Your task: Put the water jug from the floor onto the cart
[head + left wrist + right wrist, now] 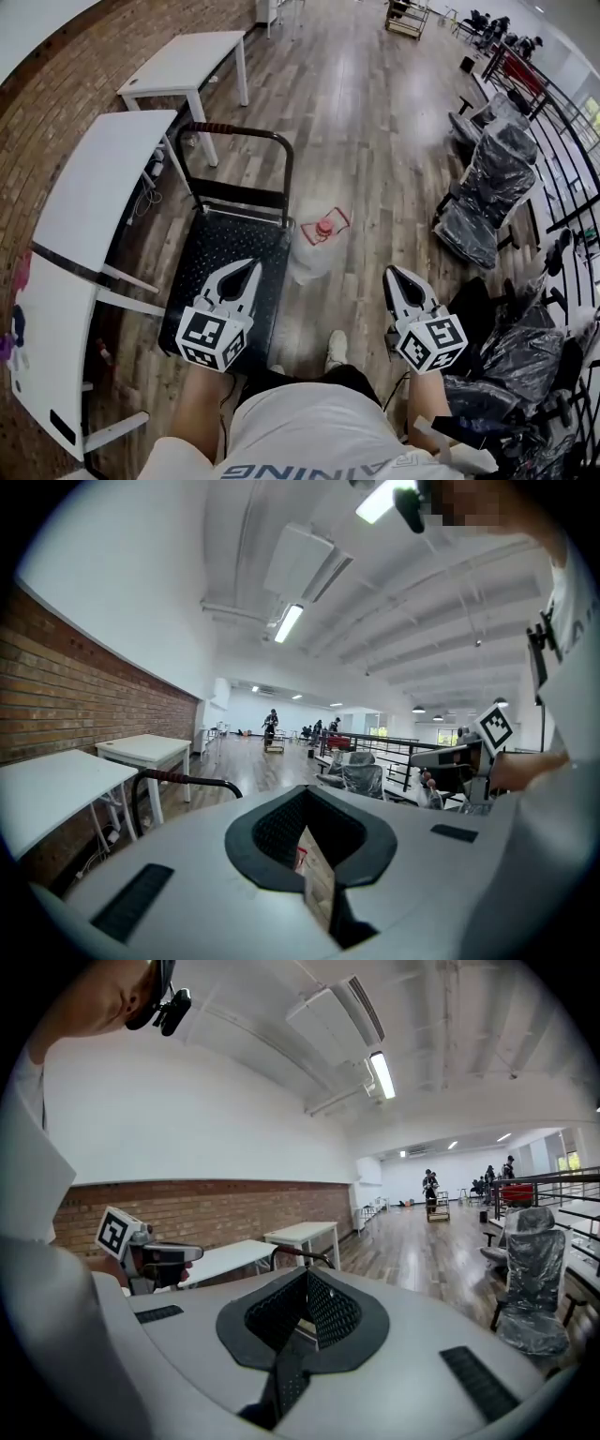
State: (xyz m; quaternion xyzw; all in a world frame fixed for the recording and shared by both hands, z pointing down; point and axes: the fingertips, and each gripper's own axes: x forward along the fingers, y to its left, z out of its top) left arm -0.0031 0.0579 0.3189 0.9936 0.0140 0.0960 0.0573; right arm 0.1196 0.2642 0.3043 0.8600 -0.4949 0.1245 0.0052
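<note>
Left gripper [251,267] and right gripper [394,276], jaws closed and empty, flank the jug [314,251] on the floor ahead between them, just beside the cart [217,246], probably set up for a two-handed lift.

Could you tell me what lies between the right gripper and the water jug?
Bare wooden floor separates right gripper from water jug, per head view.
</note>
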